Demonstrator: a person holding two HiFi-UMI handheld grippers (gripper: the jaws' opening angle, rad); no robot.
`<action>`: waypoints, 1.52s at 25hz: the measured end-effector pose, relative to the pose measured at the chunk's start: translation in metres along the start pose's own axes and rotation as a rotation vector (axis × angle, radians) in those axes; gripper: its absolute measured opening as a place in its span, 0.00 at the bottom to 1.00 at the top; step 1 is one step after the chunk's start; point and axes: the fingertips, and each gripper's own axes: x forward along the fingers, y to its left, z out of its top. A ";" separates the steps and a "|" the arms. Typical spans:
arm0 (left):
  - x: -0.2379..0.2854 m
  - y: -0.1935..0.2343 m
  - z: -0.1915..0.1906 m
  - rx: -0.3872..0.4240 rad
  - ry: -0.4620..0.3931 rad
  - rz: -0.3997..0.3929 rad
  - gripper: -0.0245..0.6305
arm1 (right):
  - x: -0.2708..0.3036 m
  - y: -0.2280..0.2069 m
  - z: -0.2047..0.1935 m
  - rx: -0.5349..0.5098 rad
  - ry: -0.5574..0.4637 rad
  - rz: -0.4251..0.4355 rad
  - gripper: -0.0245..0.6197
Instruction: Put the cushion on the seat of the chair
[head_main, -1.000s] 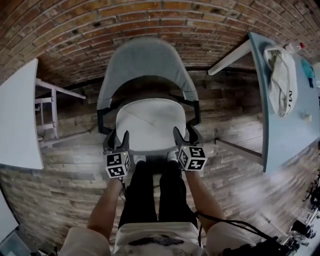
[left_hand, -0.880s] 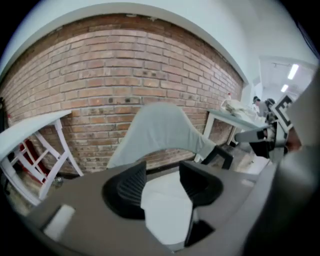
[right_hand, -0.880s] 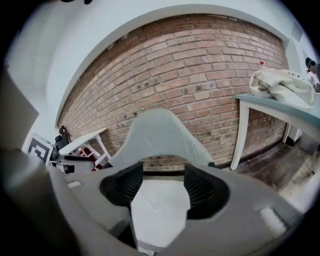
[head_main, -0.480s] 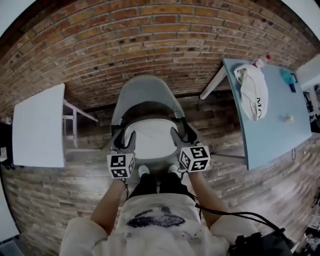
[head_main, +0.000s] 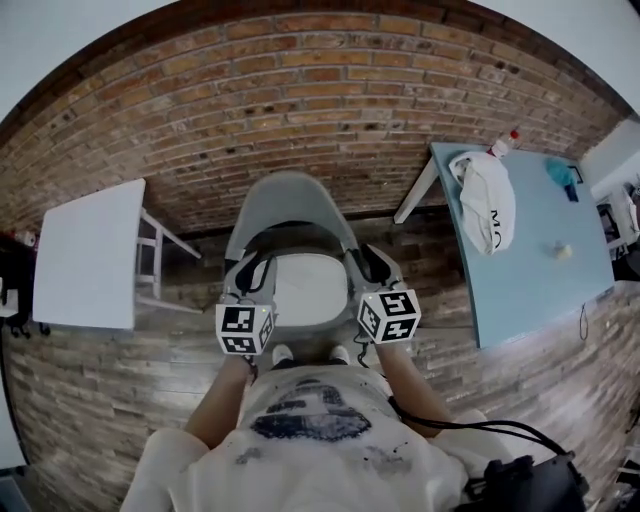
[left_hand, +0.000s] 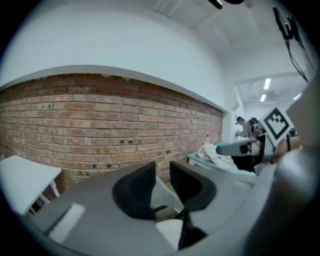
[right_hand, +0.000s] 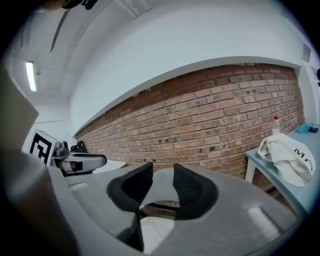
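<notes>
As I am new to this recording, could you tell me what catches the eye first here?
The grey chair at the centre, with the white cushion on its seat, before a brick wall. The left gripper and right gripper hover before it, empty, jaws closing.

Bright even indoor light; strip light (right_hand: 31, 75) overhead; heavy fisheye warp, dark corners; near foreground soft.

I note a plank floor (head_main: 110, 400) carrying a chair (head_main: 290, 210), a white table (head_main: 90, 255) at left and a blue table (head_main: 530, 285) at right. The cushion (head_main: 305, 290) lies on the chair's seat. On the blue table: a white bag (head_main: 490, 205), a bottle (head_main: 505, 143) beside it.
</notes>
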 end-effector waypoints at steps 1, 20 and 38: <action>-0.001 -0.002 0.006 -0.001 -0.010 0.000 0.15 | -0.003 -0.001 0.005 -0.005 -0.007 -0.001 0.22; 0.015 -0.003 0.043 -0.009 -0.069 0.018 0.02 | 0.000 0.007 0.045 -0.053 -0.066 0.058 0.04; 0.031 -0.003 0.042 -0.013 -0.050 0.015 0.02 | 0.013 -0.005 0.049 -0.045 -0.062 0.061 0.04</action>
